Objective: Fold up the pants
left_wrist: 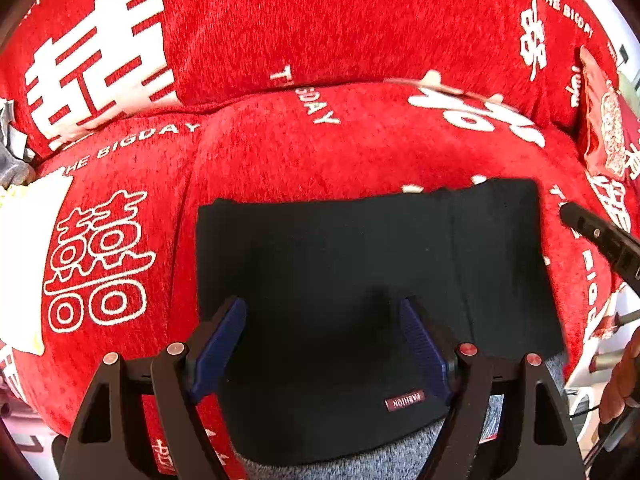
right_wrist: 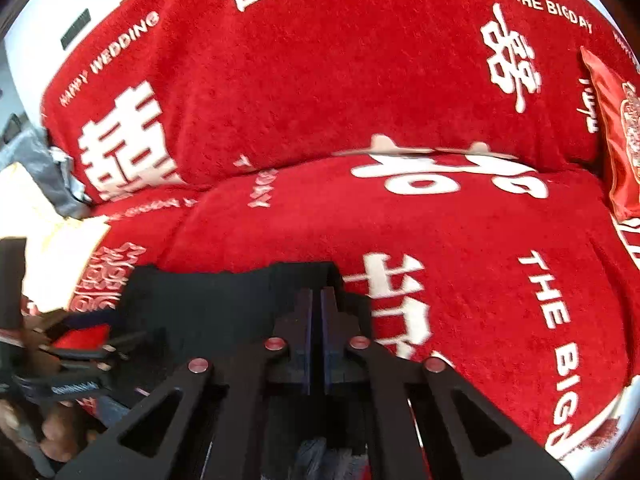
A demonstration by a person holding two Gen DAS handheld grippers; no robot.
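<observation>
The black pants [left_wrist: 360,280] are seen folded into a flat rectangle on the red cover [left_wrist: 320,140] of a sofa (white lettering printed across it). The left gripper [left_wrist: 322,316] is held above them with its jaws spread apart — nothing is pinched. The right gripper [right_wrist: 317,300] is closed, its blue pads pressed together with nothing visible between them, over the pants' right edge.

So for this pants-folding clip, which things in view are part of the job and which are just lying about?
Part of the job:
- black pants, folded flat on the sofa
- left gripper, open above the pants
- right gripper, shut, nothing visibly held

Lying about:
- red sofa cover
- red cushion
- cream cloth at the left edge
</observation>
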